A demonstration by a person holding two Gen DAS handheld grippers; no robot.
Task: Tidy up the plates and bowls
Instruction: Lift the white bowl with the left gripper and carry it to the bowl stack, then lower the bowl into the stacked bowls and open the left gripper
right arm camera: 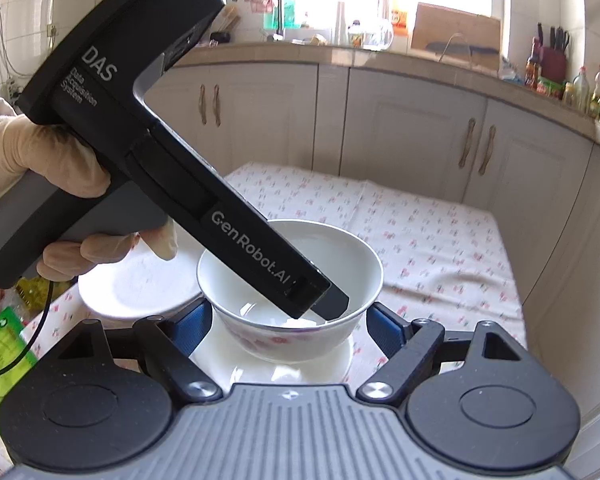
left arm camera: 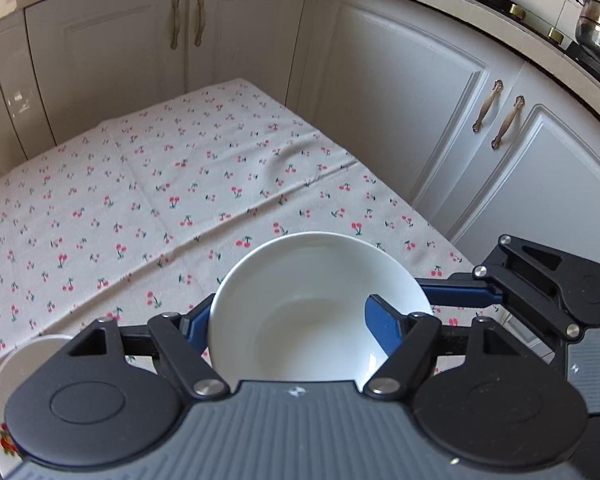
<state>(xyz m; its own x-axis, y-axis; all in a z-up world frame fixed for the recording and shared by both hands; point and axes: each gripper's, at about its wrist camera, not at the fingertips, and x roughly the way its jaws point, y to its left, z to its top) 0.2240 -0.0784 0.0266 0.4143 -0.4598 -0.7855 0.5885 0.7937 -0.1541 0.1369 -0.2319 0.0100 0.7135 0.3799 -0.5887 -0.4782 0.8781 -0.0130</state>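
**A:** Near the table's [left arm camera: 140, 184] right edge, what's up?
**B:** Left claw [left arm camera: 296, 320] pinching the white bowl's [left arm camera: 300, 280] rim, over a plate [right arm camera: 268, 368]. Right claw [right arm camera: 288, 328] spread wide around it.

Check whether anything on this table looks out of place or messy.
Nothing looks spilled or broken. The cherry-print tablecloth has a raised wrinkle toward its far side, so it isn't lying flat there. Also, one finger of the left gripper sits inside the white bowl rather than outside it.
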